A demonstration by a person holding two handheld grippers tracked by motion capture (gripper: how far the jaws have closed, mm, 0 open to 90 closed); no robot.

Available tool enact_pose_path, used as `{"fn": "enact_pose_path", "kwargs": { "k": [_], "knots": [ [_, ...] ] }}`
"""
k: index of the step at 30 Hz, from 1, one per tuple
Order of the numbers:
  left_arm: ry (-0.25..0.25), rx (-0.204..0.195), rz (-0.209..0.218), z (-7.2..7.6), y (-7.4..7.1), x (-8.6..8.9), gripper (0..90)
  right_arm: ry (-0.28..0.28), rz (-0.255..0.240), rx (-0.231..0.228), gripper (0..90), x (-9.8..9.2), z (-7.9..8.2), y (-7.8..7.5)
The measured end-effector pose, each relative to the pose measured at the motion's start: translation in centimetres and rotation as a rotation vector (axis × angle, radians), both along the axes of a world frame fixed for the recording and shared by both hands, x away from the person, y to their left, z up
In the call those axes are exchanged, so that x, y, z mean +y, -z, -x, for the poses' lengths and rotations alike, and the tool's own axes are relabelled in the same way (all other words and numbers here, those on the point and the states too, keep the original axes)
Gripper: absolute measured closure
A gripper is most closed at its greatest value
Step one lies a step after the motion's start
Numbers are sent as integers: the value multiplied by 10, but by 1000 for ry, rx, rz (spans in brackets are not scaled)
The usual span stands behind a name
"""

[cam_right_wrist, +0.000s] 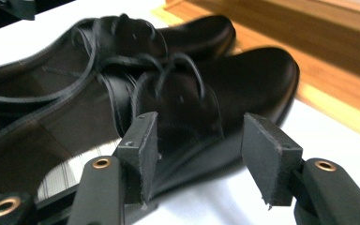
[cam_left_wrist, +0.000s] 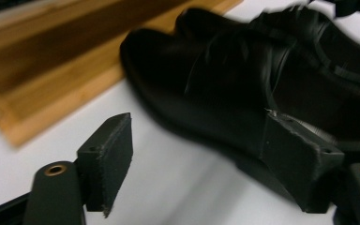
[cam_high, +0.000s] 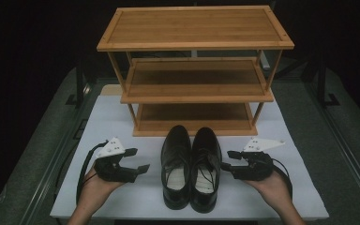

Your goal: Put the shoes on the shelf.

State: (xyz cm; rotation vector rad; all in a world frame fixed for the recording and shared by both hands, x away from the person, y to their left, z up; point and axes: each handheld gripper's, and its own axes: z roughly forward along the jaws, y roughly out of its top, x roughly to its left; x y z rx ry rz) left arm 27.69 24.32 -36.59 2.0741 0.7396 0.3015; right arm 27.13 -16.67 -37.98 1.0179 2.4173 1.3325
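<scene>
Where tools part, shoes between

Staged recording setup, white tabletop on grey floor, black surround, bamboo shoe rack

I see two shoes side by side on the table, the shelf at twelve o'clock behind them.
</scene>
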Motion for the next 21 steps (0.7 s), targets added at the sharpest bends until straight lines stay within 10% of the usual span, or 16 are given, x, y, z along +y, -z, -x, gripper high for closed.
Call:
{"fn": "enact_pose_path", "kwargs": {
  "k": [21],
  "knots": [
    [111, 14, 14, -32, 6, -57, 302, -76, -20, 4, 434, 34, -14, -4]
  ]
}}
